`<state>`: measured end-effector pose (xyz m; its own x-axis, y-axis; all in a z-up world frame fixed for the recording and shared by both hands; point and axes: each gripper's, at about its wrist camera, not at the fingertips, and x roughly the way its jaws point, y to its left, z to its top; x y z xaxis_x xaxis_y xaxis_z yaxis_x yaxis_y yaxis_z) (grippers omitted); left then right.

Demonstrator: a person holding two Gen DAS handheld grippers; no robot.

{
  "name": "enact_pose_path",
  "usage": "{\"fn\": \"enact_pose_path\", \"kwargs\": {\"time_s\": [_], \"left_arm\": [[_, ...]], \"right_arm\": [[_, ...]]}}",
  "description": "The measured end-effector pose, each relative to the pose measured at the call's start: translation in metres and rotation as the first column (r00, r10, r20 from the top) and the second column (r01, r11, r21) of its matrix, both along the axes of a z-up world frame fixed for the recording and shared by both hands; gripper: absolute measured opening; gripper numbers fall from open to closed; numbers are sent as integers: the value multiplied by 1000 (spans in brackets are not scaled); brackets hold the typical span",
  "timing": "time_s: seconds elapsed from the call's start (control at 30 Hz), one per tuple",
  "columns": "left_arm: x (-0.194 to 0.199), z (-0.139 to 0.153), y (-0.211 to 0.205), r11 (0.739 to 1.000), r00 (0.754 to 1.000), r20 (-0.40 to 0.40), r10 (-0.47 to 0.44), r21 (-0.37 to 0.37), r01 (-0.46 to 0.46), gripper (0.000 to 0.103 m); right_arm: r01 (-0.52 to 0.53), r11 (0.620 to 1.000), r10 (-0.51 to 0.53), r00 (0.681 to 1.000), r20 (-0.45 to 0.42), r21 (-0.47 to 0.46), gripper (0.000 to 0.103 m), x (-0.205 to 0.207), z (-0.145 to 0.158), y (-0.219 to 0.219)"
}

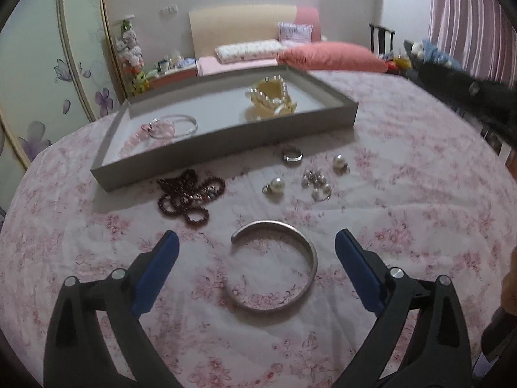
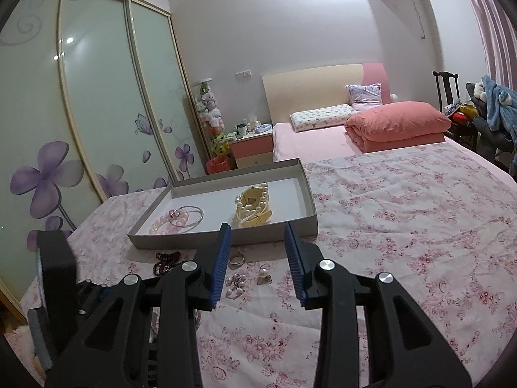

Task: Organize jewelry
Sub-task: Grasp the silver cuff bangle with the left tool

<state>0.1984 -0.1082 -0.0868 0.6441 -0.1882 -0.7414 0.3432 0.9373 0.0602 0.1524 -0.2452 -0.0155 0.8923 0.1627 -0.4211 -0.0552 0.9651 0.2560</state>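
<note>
A silver open cuff bangle [image 1: 274,265] lies on the flowered bedspread, between the wide-apart blue pads of my left gripper [image 1: 257,242], which is open and does not touch it. Beyond it lie dark red beads [image 1: 189,194], pearl earrings [image 1: 274,185], a small cluster of rings [image 1: 316,184] and a silver ring [image 1: 291,155]. The grey tray [image 1: 226,144] holds a pink bead bracelet, a thin silver bangle [image 1: 176,126] and a pearl strand on a cream holder [image 1: 271,100]. My right gripper [image 2: 257,231] hovers open and empty before the tray [image 2: 223,237], above the silver ring [image 2: 237,259] and pearls [image 2: 263,273].
The spread covers a table or bed end [image 2: 404,226]. A bed with a salmon quilt [image 2: 397,124] lies behind, a flowered wardrobe [image 2: 97,113] at the left, a chair with clothes [image 2: 491,110] at the right. The left tool's black body [image 2: 58,274] shows at lower left.
</note>
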Motion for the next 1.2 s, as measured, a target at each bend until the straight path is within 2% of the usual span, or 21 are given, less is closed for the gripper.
{"fn": "enact_pose_path", "kwargs": {"time_s": [0.17,0.2,0.27,0.37,0.7,0.97,1.2], "left_arm": [[10,-11,-5,999,998,-53,17,45,-14,93],[11,-12,-4,999,998,-60,19,47,-16,89],[13,-13,-1,1000,997,-81,12,19,-11,73],[14,-13,2,1000,996,-86,10,-13,-12,60],[12,-10,15,999,996,-82,32,-7,-33,59],[7,-8,61,994,992,-60,108,27,-106,59],[7,-6,93,985,983,-58,173,26,-172,59]], "right_arm": [[-3,1000,3,1000,-2,8,36,1,1,0],[-4,1000,4,1000,-2,8,36,1,1,0],[-6,1000,6,1000,-2,9,36,2,1,0],[-8,1000,8,1000,-2,12,36,2,2,2],[-23,1000,23,1000,1,13,36,3,4,7],[-40,999,40,999,0,15,36,4,2,13],[-41,999,41,999,-21,1,36,6,-3,14]]}}
